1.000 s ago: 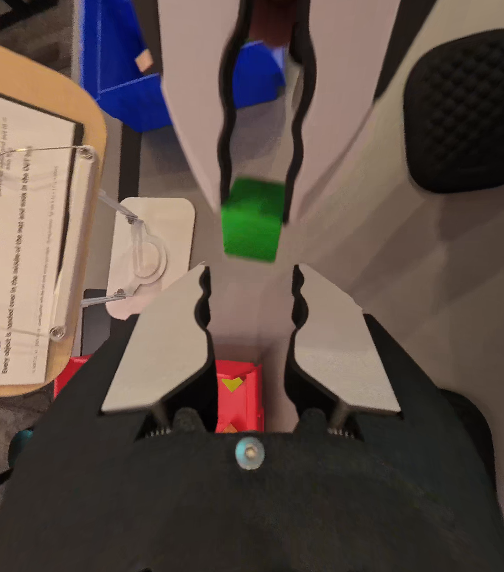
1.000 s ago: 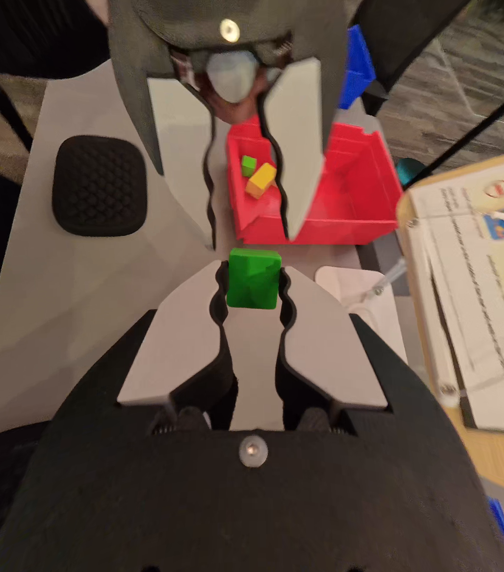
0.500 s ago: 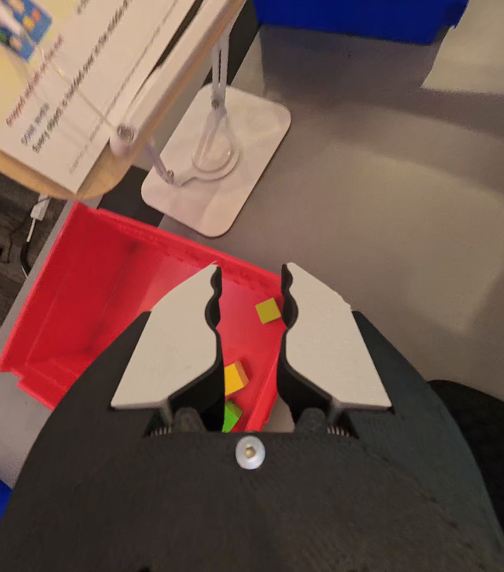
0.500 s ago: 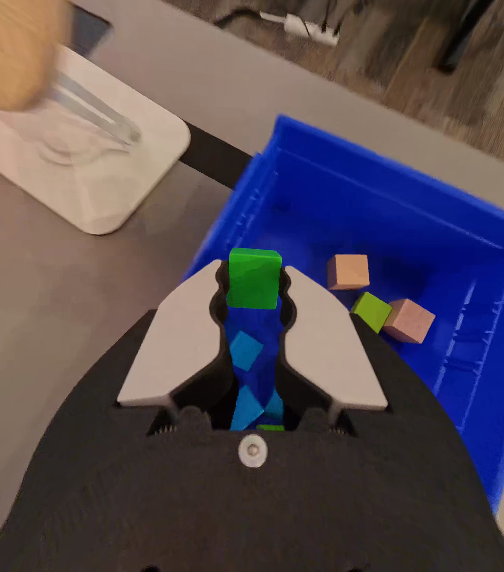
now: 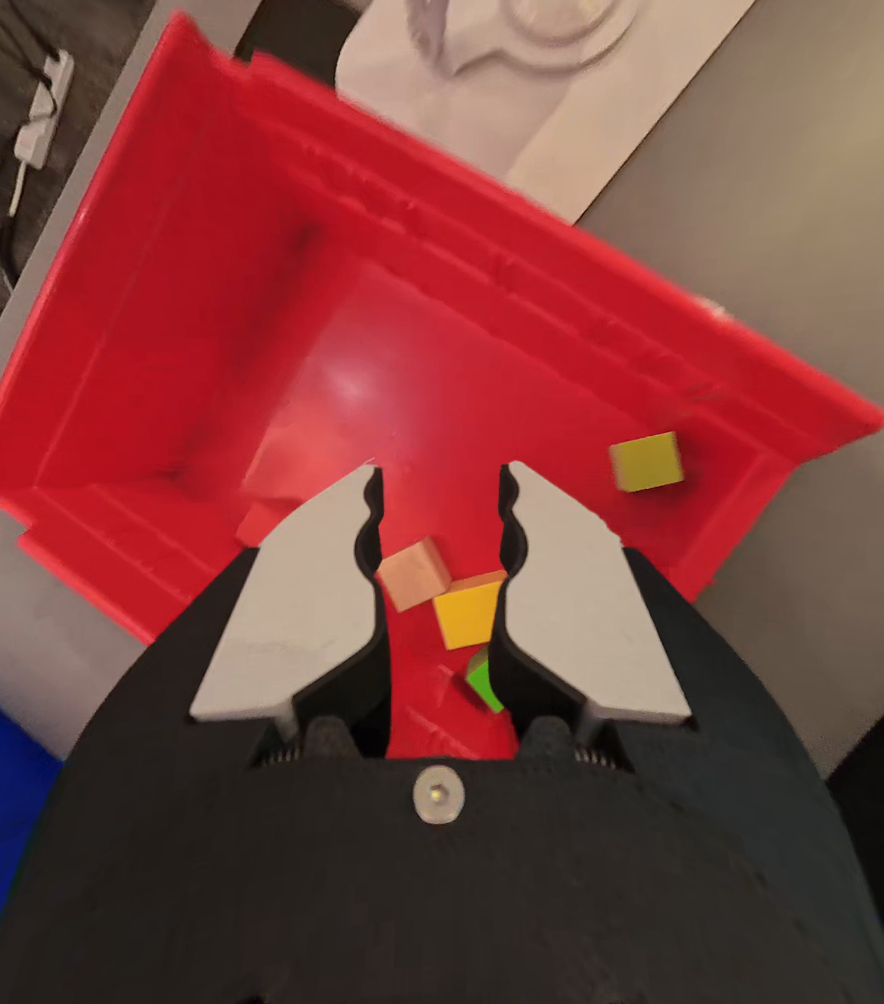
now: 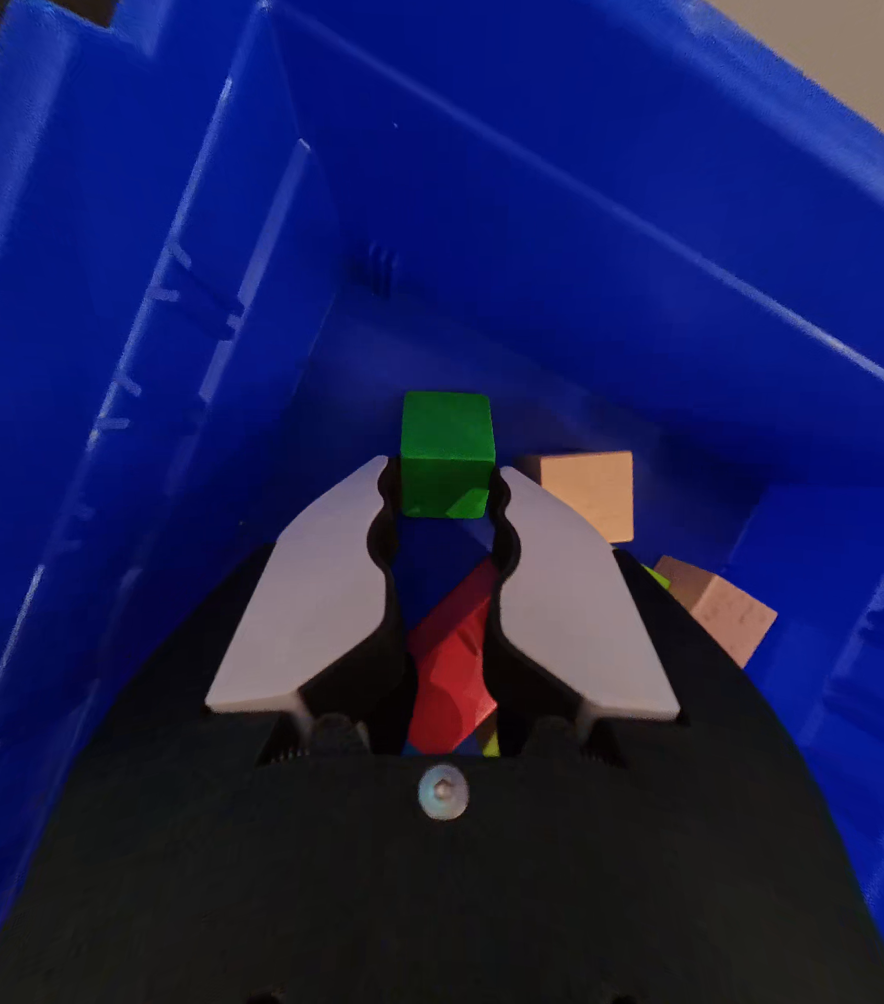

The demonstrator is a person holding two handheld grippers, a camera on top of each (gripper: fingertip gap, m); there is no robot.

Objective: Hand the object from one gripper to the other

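The green cube sits pinched at the very tips of the right gripper, whose fingers press on two opposite flat faces while the gripper hangs inside the blue bin; roughly half the cube juts out past the tips. It looks like a painted wooden block, so I judge it light, stiff and in no way fragile; its smooth paint could be a little slippery, though the wavy dark pads seem made to bite on just such faces. The best hold is what it has now, square across parallel sides, away from edges and corners, where it would twist out; a deeper seat between the pads would be safer than this tip grip.

Below and beside it lie a tan cube, a second tan block and a red block.

The left gripper hovers over the red bin with its fingers spread and nothing between them; a pinkish cube, an orange-yellow cube, a small green block and a yellow cube rest on the bin floor; the bin stands on the grey surface.
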